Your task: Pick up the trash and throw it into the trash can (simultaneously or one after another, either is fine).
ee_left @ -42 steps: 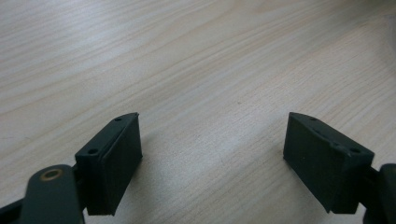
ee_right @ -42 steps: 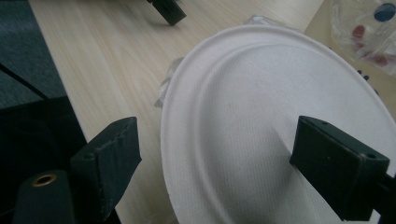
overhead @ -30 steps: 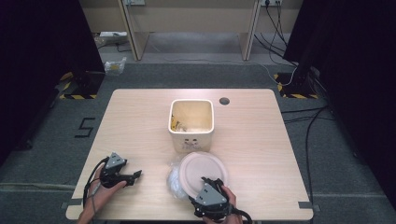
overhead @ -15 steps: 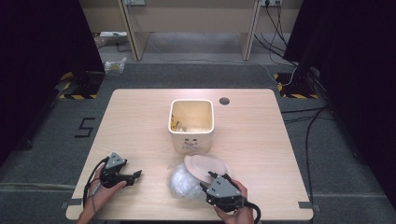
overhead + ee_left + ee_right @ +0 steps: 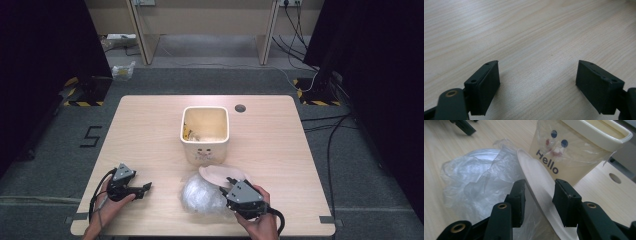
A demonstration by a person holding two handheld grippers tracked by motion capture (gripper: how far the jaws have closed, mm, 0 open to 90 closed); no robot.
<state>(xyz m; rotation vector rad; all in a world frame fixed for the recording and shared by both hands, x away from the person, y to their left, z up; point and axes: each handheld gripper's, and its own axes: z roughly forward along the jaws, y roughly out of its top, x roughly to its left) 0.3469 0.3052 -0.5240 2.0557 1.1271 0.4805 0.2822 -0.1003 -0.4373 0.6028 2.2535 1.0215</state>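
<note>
Gripping the rim of the white paper plate (image 5: 541, 192) is where my right gripper (image 5: 539, 195) stands: its fingers (image 5: 519, 197) have just been closing, and the plate's edge now sits between them, tilted up on its side with the rim pinched or very nearly so; I judge the pads are on it, since the plate stands lifted off the worktop (image 5: 150, 130). Against the plate's underside lies a crumpled clear plastic bag (image 5: 474, 177), and part of that film hangs near the left finger, so I want to keep the bag out of the grasp and avoid dragging it along. Just beyond the plate stands the cream bin (image 5: 576, 152) with the "Hello" face, lined with thin plastic, the plate's far edge close to its front wall. To do this step well I would hold the pinch firm but not crushing, as a paper rim will crease, then raise the plate clear of the bag before swinging it over the bin's open top, which from the high view already holds some scraps. My left gripper (image 5: 536, 82) rests low over bare wood at the near left, fingers spread wide with nothing between them; it could pin the bag if that starts to follow.
</note>
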